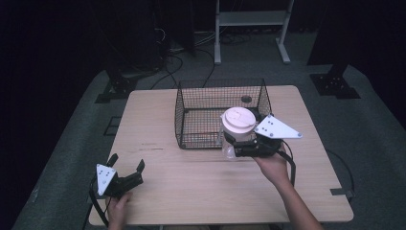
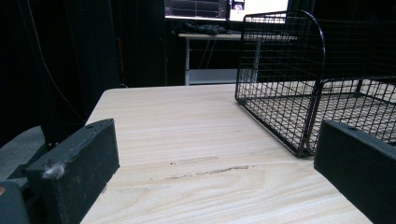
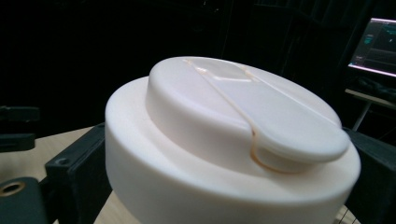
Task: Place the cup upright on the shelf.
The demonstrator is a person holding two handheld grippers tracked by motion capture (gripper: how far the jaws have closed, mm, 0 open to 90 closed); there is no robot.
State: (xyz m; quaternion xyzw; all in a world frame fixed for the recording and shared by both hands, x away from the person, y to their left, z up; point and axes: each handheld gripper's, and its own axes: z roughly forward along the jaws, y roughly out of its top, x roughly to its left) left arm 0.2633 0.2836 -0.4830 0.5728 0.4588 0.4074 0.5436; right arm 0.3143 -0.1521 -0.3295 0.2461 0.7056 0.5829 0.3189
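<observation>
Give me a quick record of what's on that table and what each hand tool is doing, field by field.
table: light wood, scuffed near the middle
basket: black wire, open top, on the table's far half; inside looks empty
cup: clear, with a white lid, held at the basket's near right corner
right gripper: fingers shut on the cup from both sides, just below the lid
left gripper: open, holding nothing, low at the table's near left, aimed toward the basket
background: dark room, white stand, cables on the floor

basket (image 1: pixel 191 115) mid-table (image 1: pixel 153 191), far side | cup (image 1: pixel 238 125) at its front-right corner | left tool (image 1: pixel 127 168) near-left corner
</observation>
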